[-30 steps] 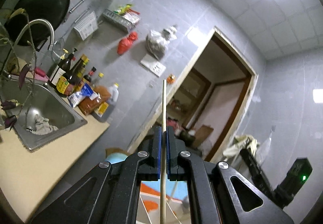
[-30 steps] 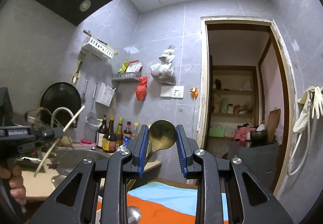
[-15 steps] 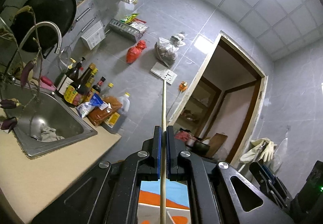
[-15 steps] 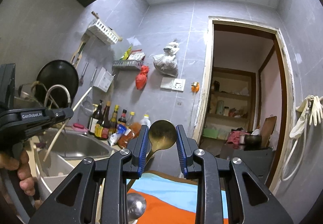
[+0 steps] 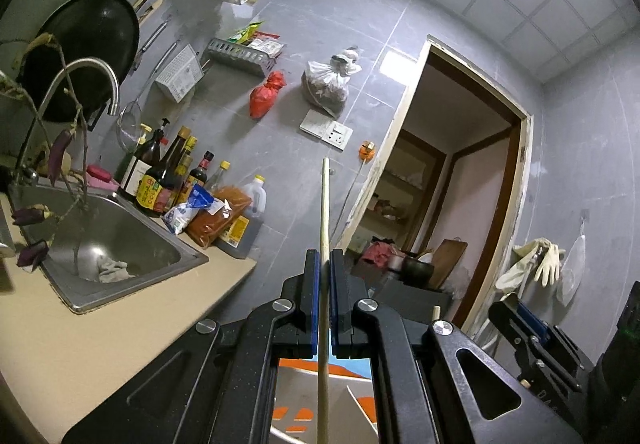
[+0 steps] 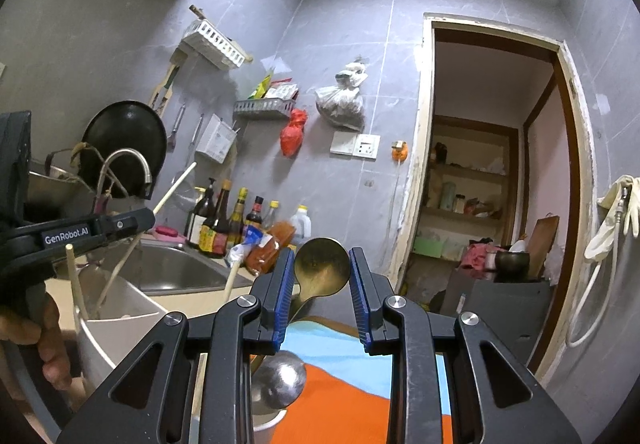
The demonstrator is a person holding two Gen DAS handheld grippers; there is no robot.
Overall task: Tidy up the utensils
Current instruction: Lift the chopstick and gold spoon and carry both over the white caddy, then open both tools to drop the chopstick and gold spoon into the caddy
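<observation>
In the grippers: one chopstick [image 5: 325,228], one spoon [image 6: 321,271]

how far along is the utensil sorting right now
Partly done, it seems. Done: two chopsticks already stand in the white holder, and a silver spoon sits in a cup by the right gripper. In hand: the left gripper is shut on a chopstick, its lower end reaching into the white holder; the right gripper carries a brass spoon. Left: releasing both into their containers.
</observation>
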